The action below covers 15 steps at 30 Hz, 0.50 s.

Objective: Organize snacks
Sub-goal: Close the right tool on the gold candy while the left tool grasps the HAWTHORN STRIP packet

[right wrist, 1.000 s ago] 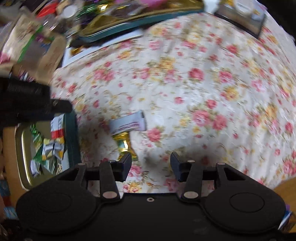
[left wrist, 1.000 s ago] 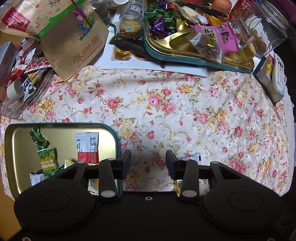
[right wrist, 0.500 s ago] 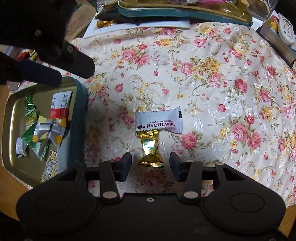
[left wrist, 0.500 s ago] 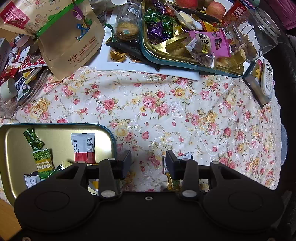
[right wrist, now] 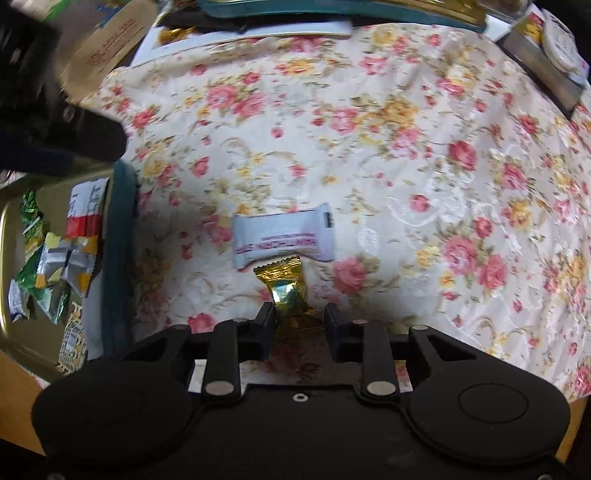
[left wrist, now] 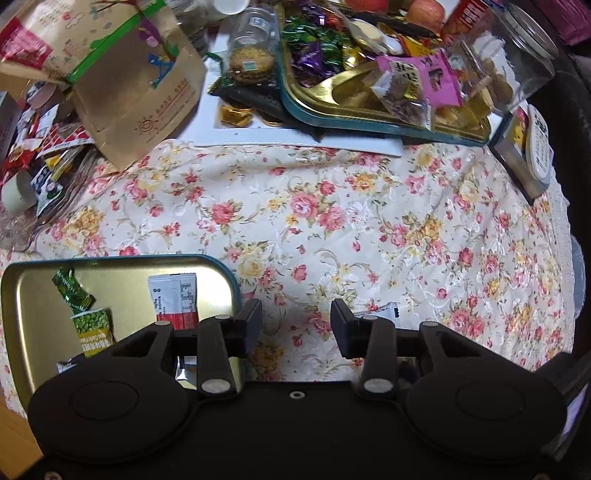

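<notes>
The right hand-held gripper (right wrist: 299, 319) is closing around a gold-wrapped candy (right wrist: 286, 291) on the floral cloth (right wrist: 406, 147), touching a white snack bar (right wrist: 282, 236). The left hand-held gripper (left wrist: 295, 325) hangs spread and empty. Only its view shows the far crowded tray (left wrist: 332, 114); both show the near gold tray (left wrist: 122, 262).

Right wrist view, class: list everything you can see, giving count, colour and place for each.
Tablecloth: one, cream with pink and yellow flowers, across the view.
White snack packet: one, white with pink print, centre of the cloth.
Gold candy: one, gold foil, just below the packet, between the right tool's jaws.
Near tray: one, gold inside, teal rim, left edge; several green, silver and red-white wrappers inside.
Far tray: one, teal-rimmed, top edge.
Left tool: black, blurred, upper left above the near tray.
Right tool: black, jaws closing around the gold candy.
</notes>
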Motion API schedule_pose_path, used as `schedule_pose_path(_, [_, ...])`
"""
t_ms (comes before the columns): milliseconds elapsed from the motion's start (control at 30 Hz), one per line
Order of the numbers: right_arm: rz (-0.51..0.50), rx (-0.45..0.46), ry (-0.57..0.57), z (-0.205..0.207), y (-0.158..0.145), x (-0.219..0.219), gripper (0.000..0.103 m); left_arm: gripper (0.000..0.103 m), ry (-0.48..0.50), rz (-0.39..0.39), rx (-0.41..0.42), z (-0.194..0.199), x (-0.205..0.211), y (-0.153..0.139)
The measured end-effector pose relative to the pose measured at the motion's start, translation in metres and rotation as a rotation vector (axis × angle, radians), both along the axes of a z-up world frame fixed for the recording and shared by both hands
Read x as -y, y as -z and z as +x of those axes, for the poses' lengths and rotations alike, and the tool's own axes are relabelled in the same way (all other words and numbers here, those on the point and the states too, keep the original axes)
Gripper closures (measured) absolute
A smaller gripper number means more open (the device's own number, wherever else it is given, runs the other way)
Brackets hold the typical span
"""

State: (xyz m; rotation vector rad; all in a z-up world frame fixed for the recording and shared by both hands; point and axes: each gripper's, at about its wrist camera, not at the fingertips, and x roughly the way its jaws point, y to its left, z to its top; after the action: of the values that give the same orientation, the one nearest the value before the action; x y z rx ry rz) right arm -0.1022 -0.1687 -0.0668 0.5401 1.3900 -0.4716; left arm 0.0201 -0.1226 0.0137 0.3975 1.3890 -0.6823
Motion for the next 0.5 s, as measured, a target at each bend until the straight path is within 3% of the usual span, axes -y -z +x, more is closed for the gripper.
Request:
schedule_pose_path(133, [-0.002, 0.001, 0.088, -0.020, -0.008, 0.027, 0.073, 0.054, 0.110, 0.004, 0.056, -0.012, 0.016, 0.001])
schedule_pose_path(267, [0.011, 0.004, 0.196, -0.044, -0.015, 0.057, 0.073, 0.054, 0.284, 0.023, 0.156, -0.039, 0.031, 0.010])
schedule_pose_path(500, [0.043, 0.019, 0.336, -0.074, -0.029, 0.092, 0.073, 0.054, 0.539, -0.010, 0.134, -0.074, 0.046, 0.035])
